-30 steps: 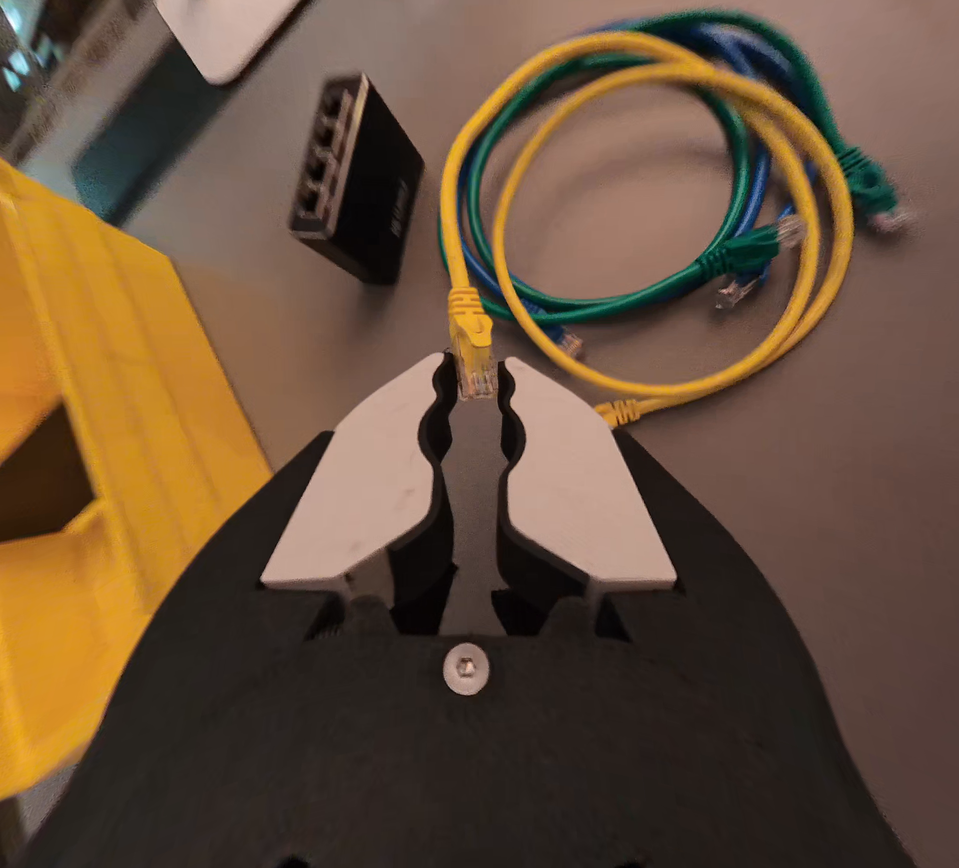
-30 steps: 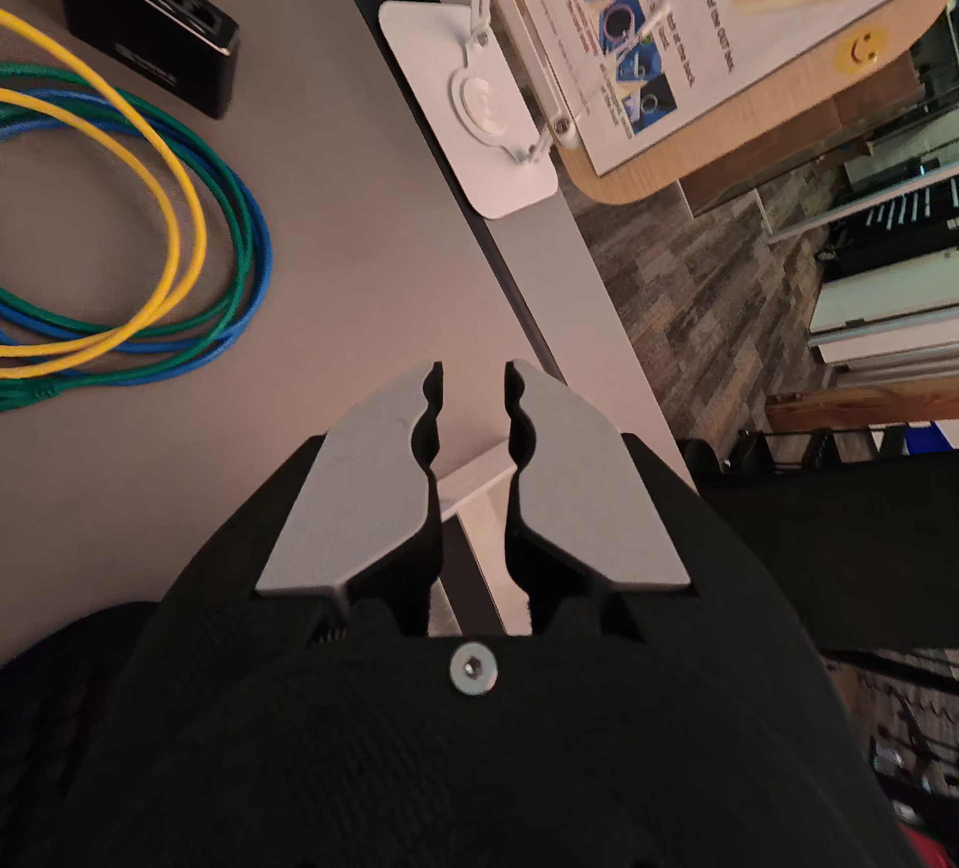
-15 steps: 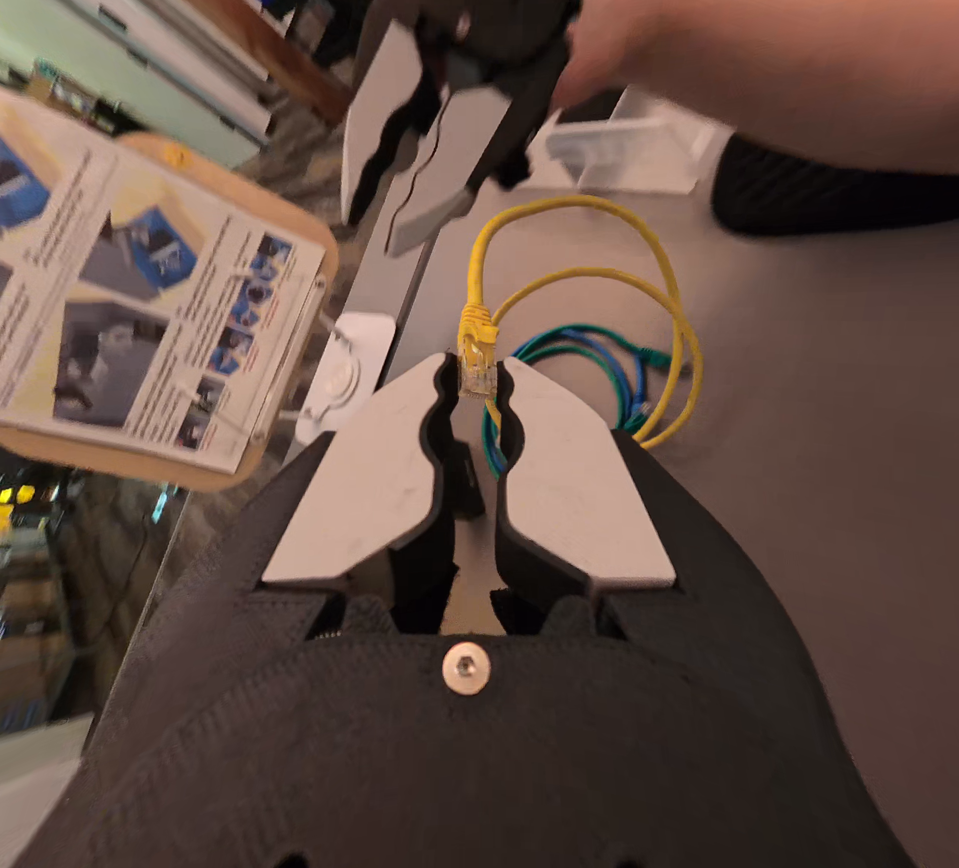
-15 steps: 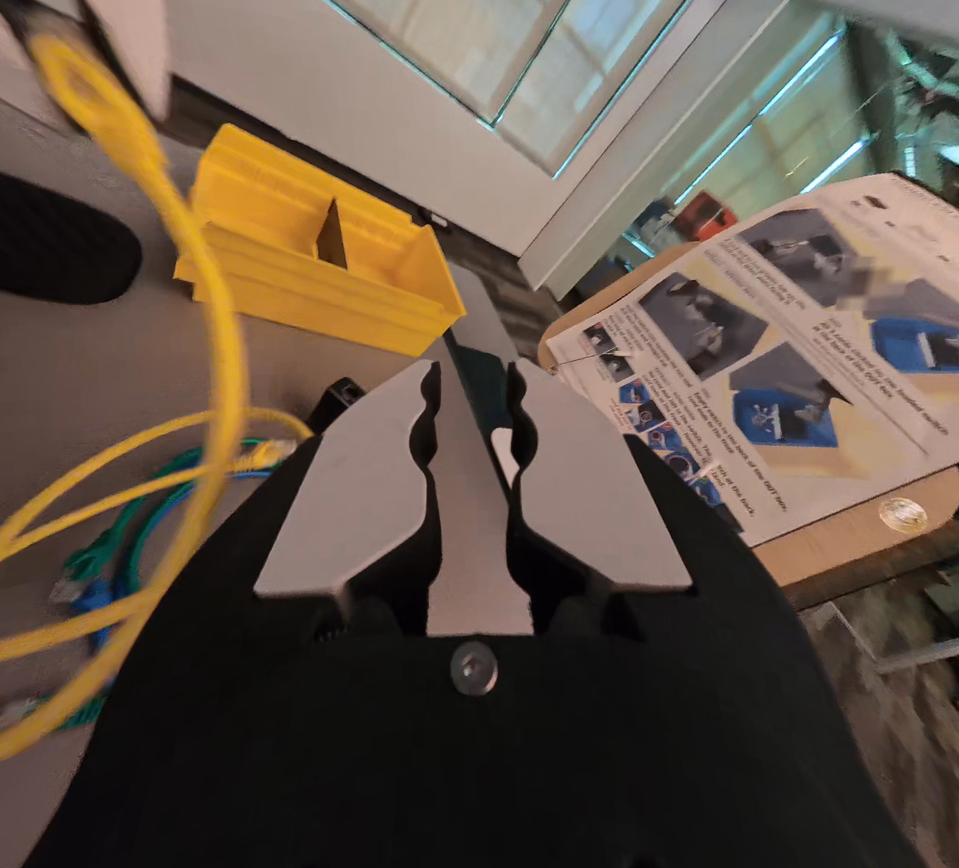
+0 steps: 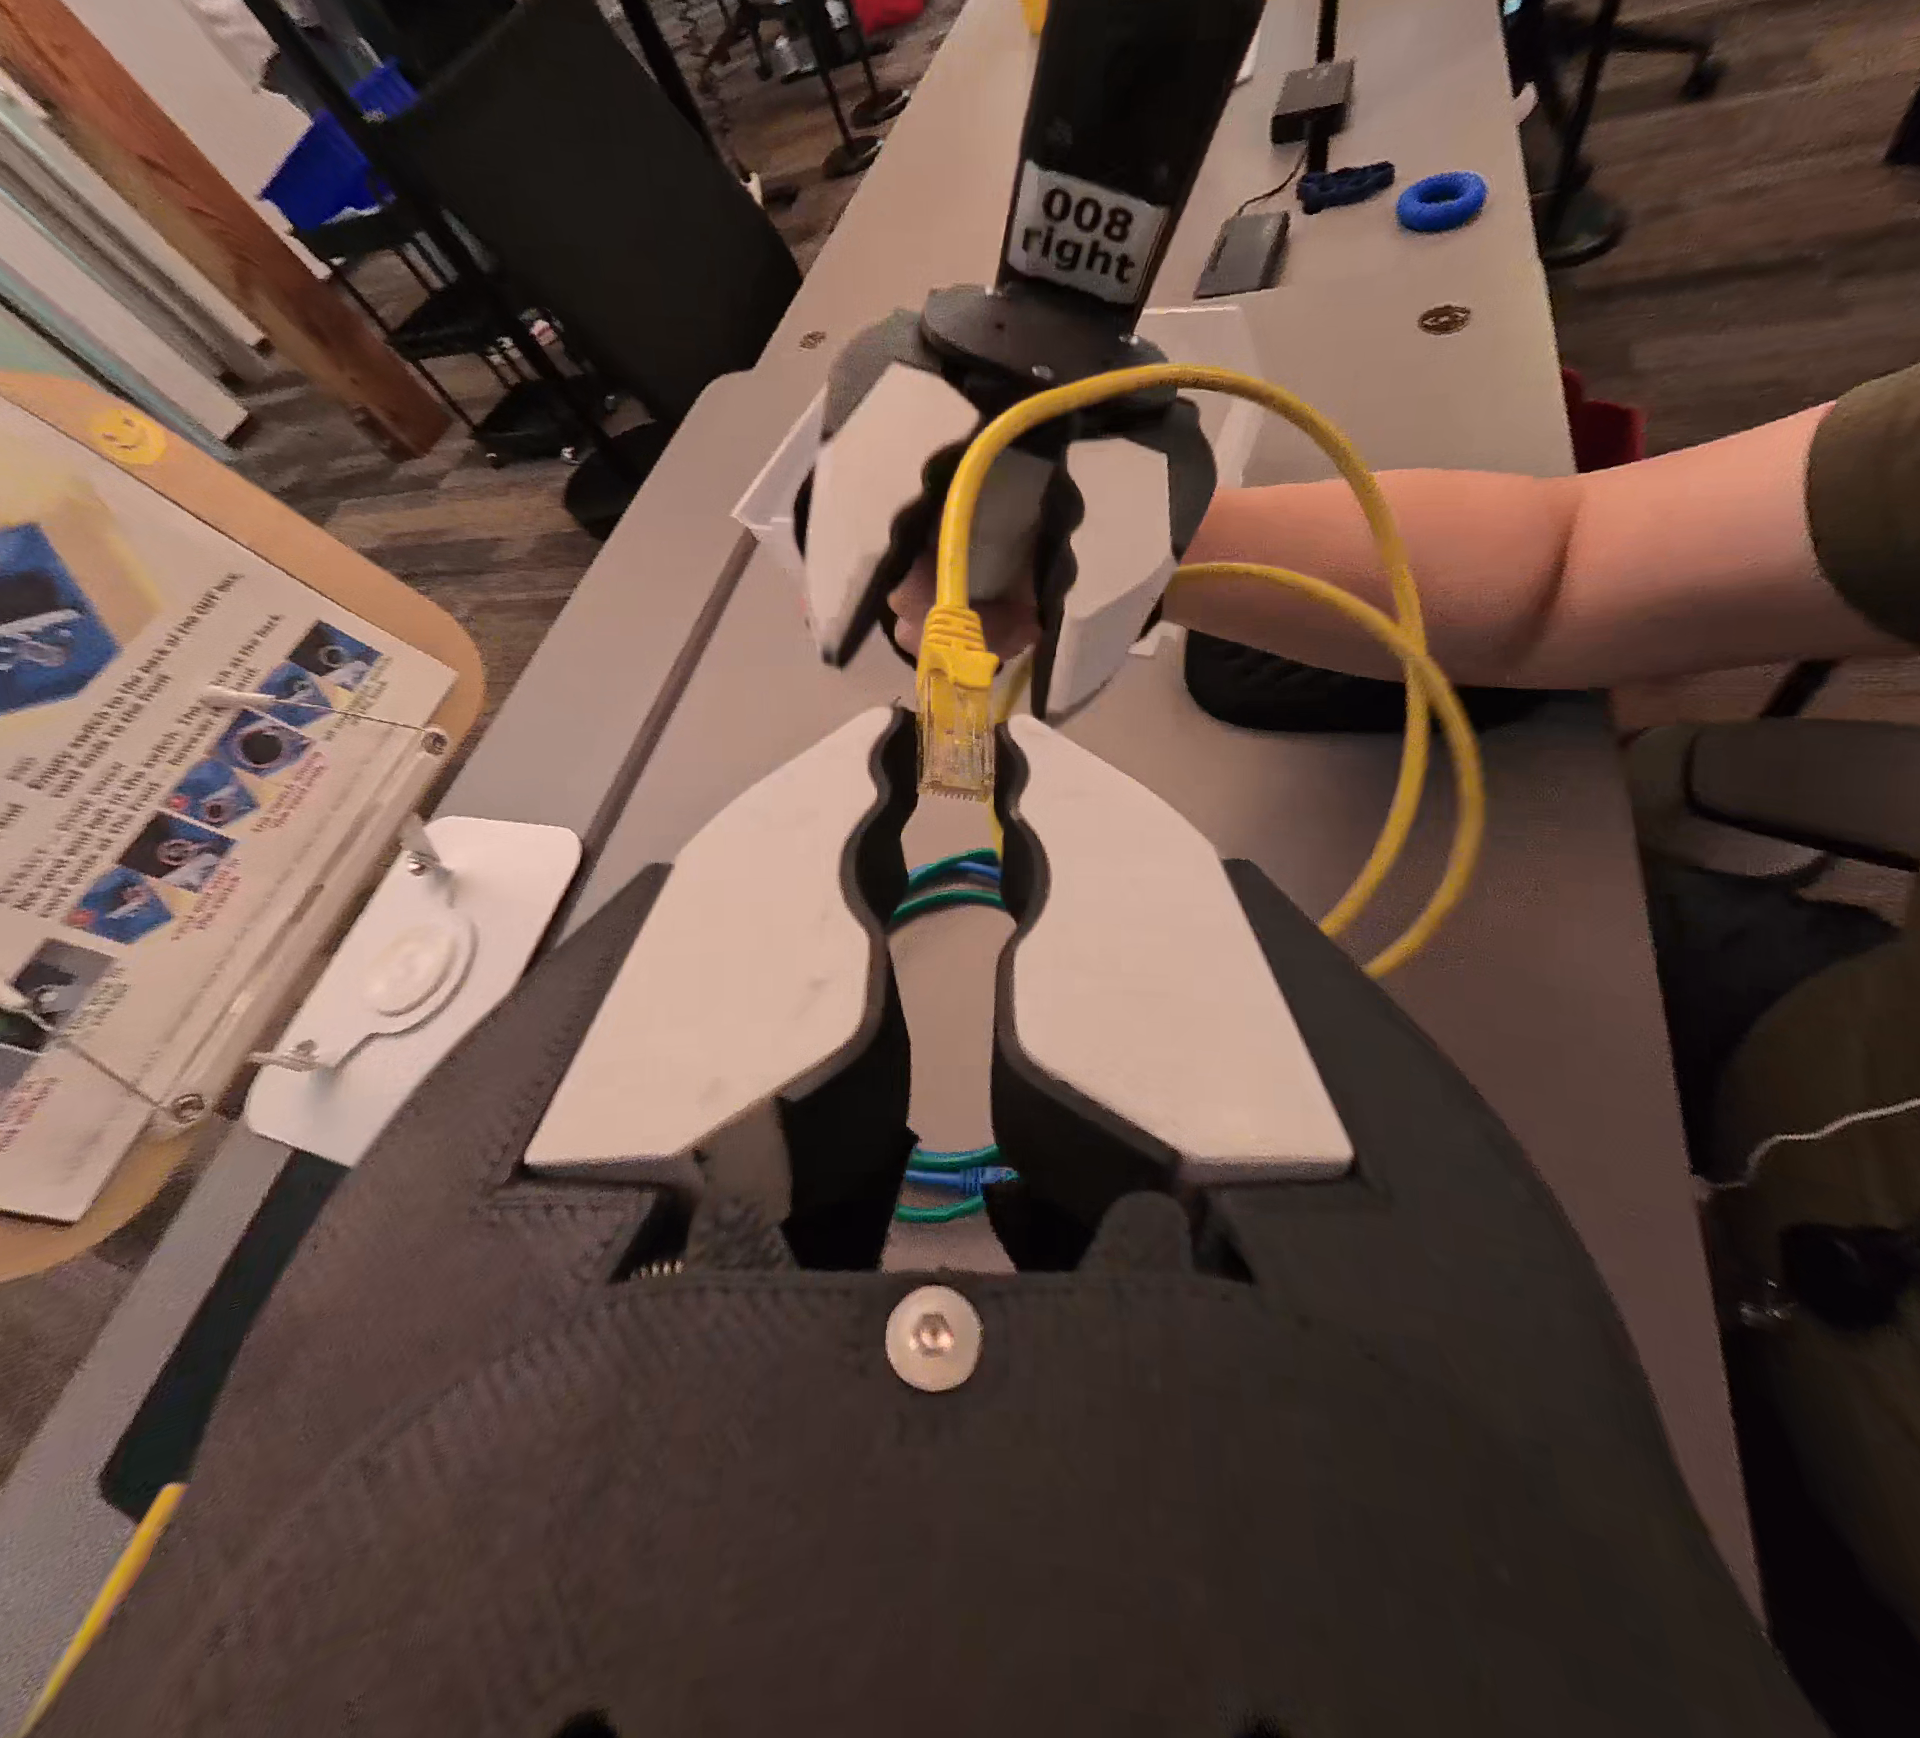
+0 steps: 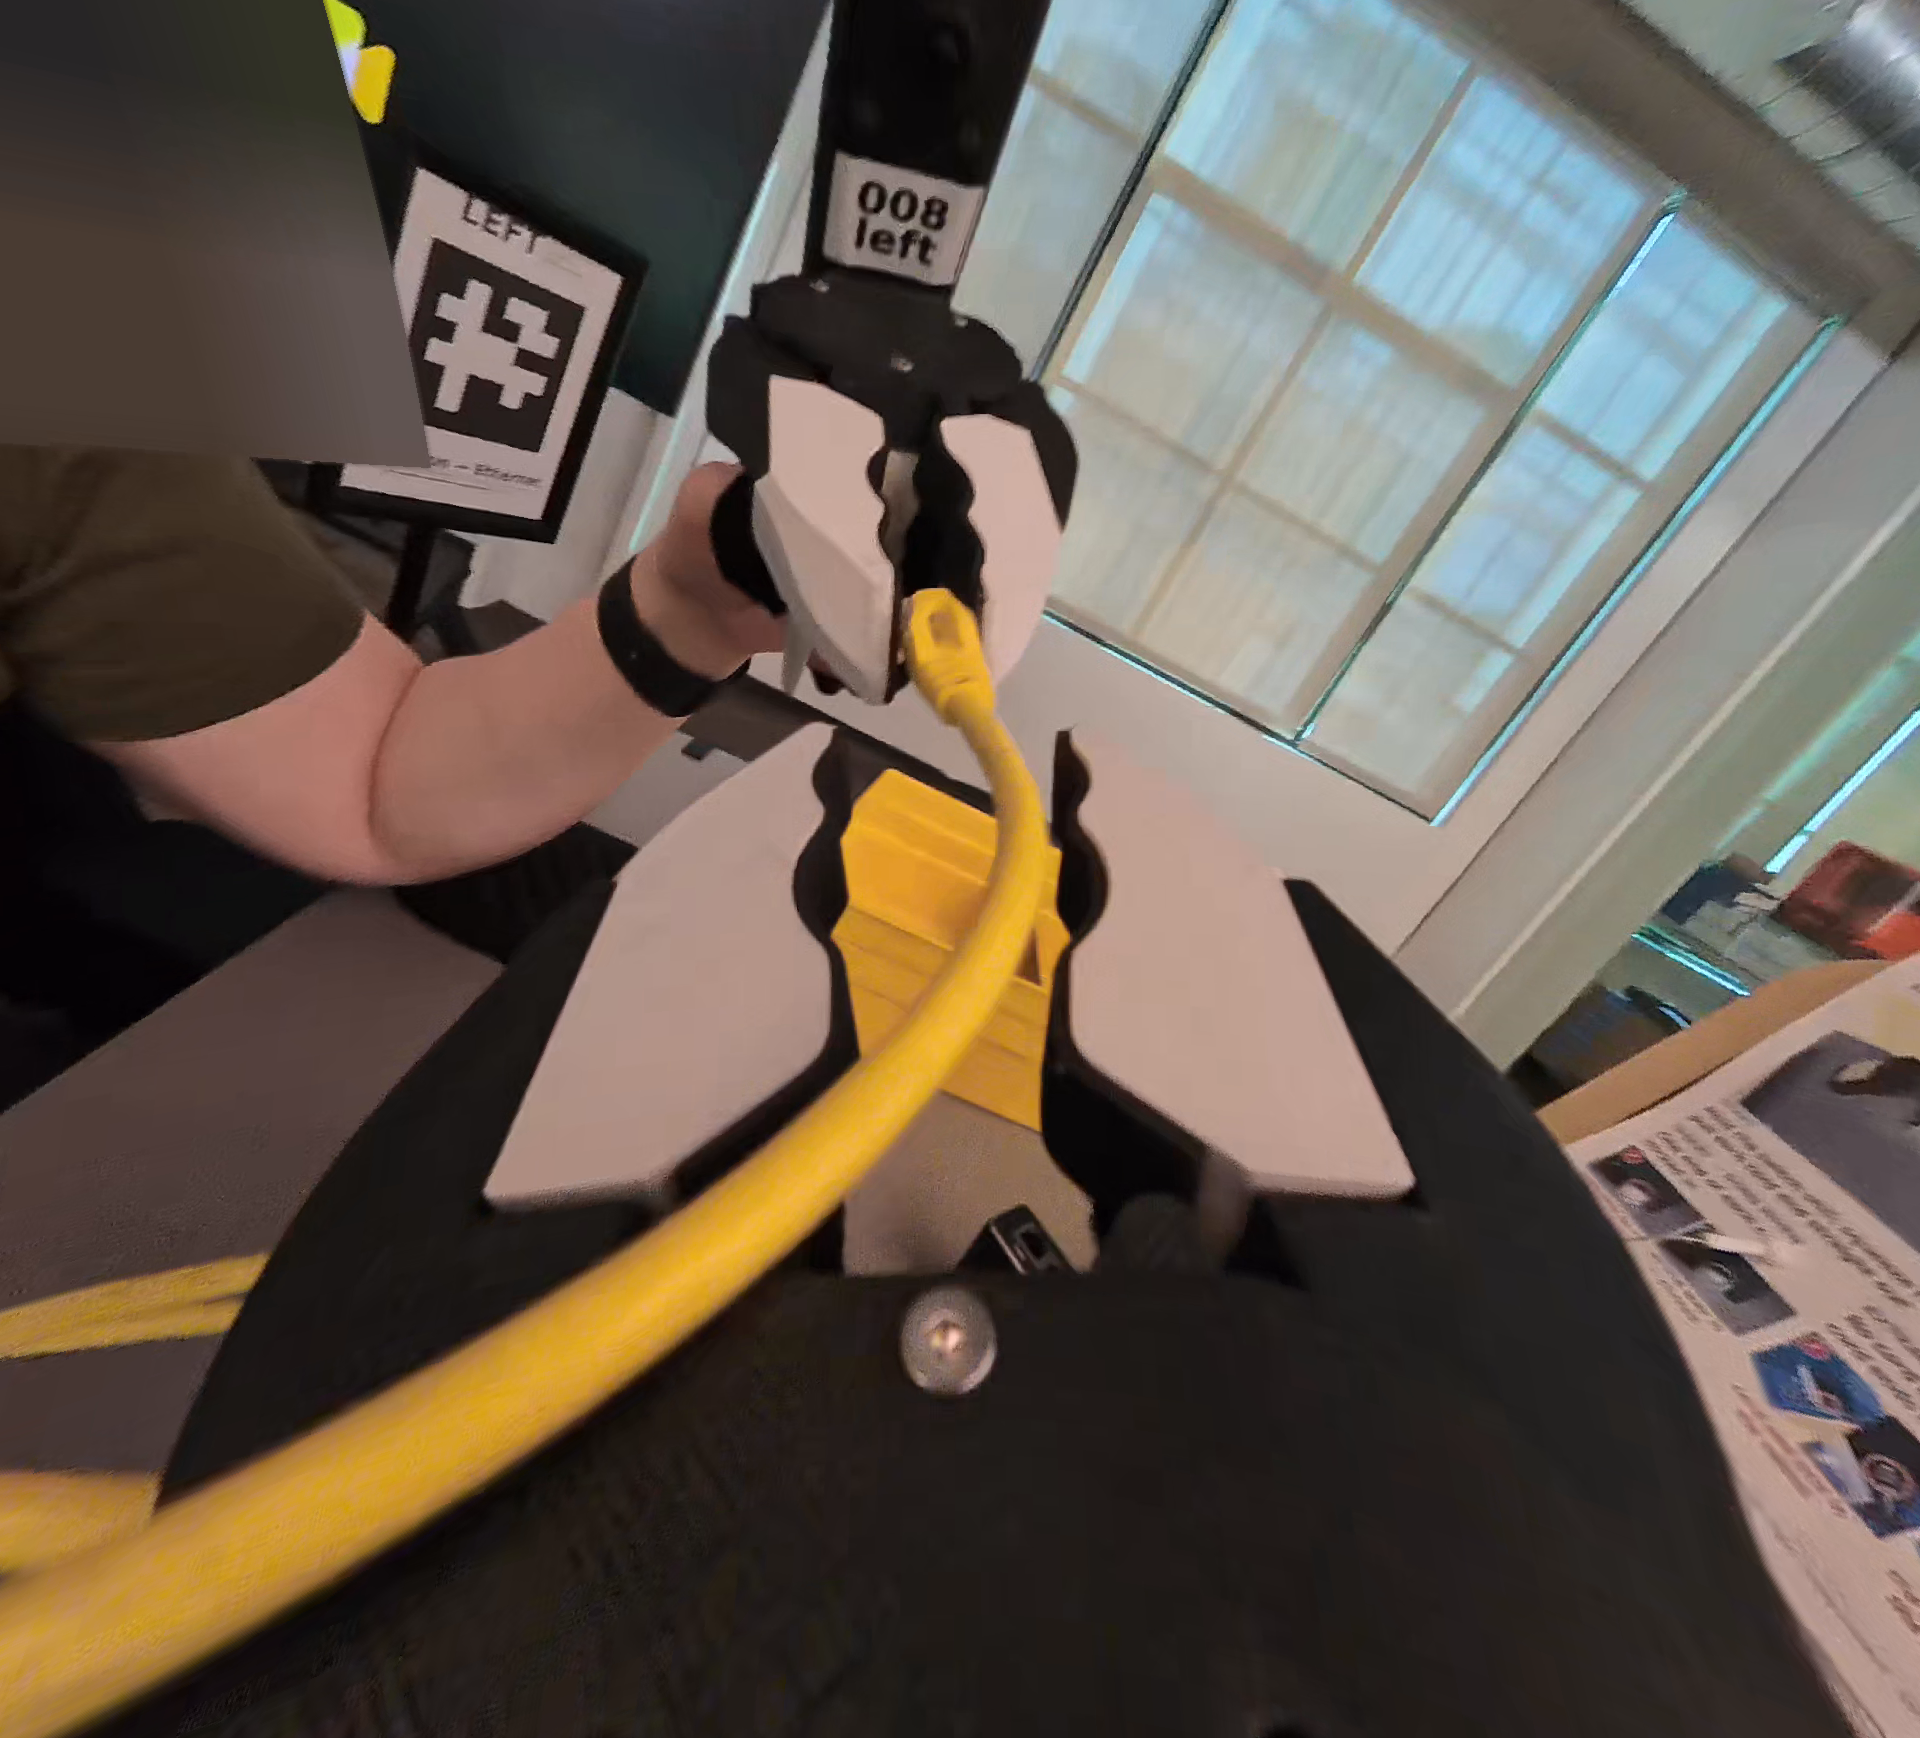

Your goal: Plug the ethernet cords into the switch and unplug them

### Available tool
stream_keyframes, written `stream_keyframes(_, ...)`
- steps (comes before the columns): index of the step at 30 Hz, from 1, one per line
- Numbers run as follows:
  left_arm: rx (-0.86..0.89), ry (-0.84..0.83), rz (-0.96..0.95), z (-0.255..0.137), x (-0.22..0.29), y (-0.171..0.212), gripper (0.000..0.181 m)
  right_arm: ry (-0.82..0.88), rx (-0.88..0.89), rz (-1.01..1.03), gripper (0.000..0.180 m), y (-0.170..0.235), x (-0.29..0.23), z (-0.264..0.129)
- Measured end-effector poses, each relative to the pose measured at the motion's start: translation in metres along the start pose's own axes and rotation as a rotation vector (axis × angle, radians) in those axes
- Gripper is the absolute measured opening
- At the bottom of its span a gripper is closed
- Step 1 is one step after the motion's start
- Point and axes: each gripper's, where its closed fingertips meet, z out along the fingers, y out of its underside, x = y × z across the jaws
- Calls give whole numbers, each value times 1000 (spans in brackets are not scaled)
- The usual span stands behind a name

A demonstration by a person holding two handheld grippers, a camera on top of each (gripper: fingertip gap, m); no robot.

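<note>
Left gripper [image 5: 954,743] pinches the yellow cord's [image 5: 1392,649] plug [image 5: 956,732] at its tips; right gripper [image 6: 951,753] gapes around the cord, not touching

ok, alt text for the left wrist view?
The left tongs pinch a yellow ethernet cord by its clear plug, lifted above a grey table. The right tongs face them just behind, open and empty, the cord looping in front.
</note>
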Motion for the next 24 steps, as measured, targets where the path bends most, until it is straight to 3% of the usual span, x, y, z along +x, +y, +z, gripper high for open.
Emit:
stream_keyframes(12,-53,69,-39,5,-1,22,13,0,-58,-19,17,10,1,0)
stream_keyframes(24,-100,129,-63,8,3,34,13,-60,-108,-45,17,18,-8,-1)
